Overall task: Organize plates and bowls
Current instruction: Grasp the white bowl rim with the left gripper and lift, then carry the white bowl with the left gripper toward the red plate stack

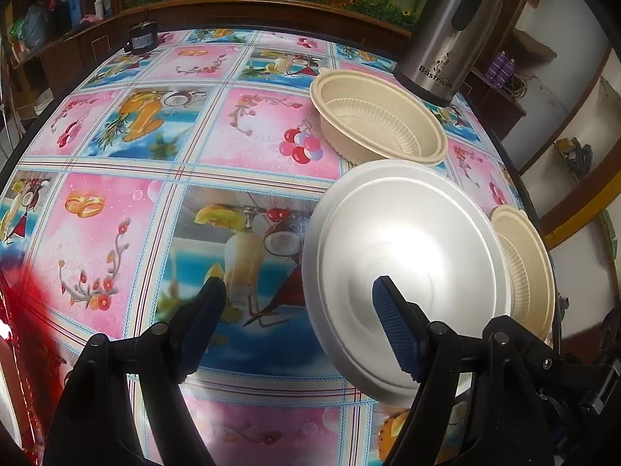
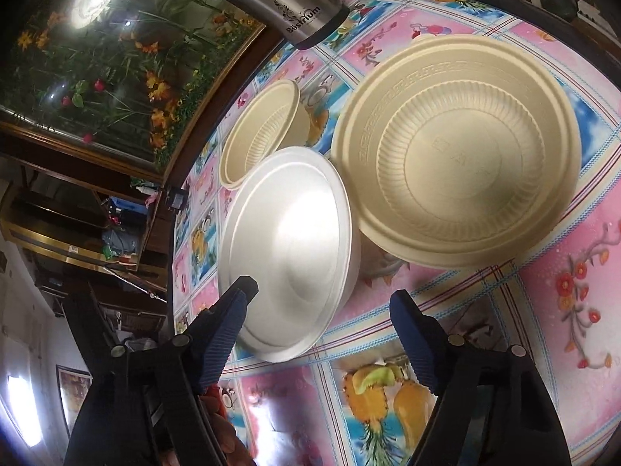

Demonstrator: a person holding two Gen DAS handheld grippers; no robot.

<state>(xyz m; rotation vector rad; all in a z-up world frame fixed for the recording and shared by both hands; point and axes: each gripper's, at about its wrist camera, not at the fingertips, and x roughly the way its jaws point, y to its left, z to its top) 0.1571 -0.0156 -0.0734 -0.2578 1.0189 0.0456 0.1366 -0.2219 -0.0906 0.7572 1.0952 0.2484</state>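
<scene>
So you've got three pieces of tableware out on the flowery tablecloth (image 1: 128, 233): a white plate (image 1: 403, 268), a big cream bowl (image 2: 458, 163) just beside it, and a second cream bowl (image 1: 380, 116) further back, near the steel kettle (image 1: 450, 27). Nothing is stacked yet, so I'd say you're at the very start of the sorting, lining up for a first pick.

Your left gripper (image 1: 299, 314) is spread wide and has hold of nothing. Its right finger sits over the white plate's face and the left one hangs over bare cloth, so the near rim falls between them. Your right gripper (image 2: 324, 310) is wide open too, also empty, with the plate's near edge just ahead of the left finger.

The plate looks tilted in both views, and I can't tell what it's propped on, if anything.

My guess for the next move: pick one gripper, slide a finger under the plate's rim and close on it gently. It looks thin and light, so it'll probably skate away if you nudge it first.
</scene>
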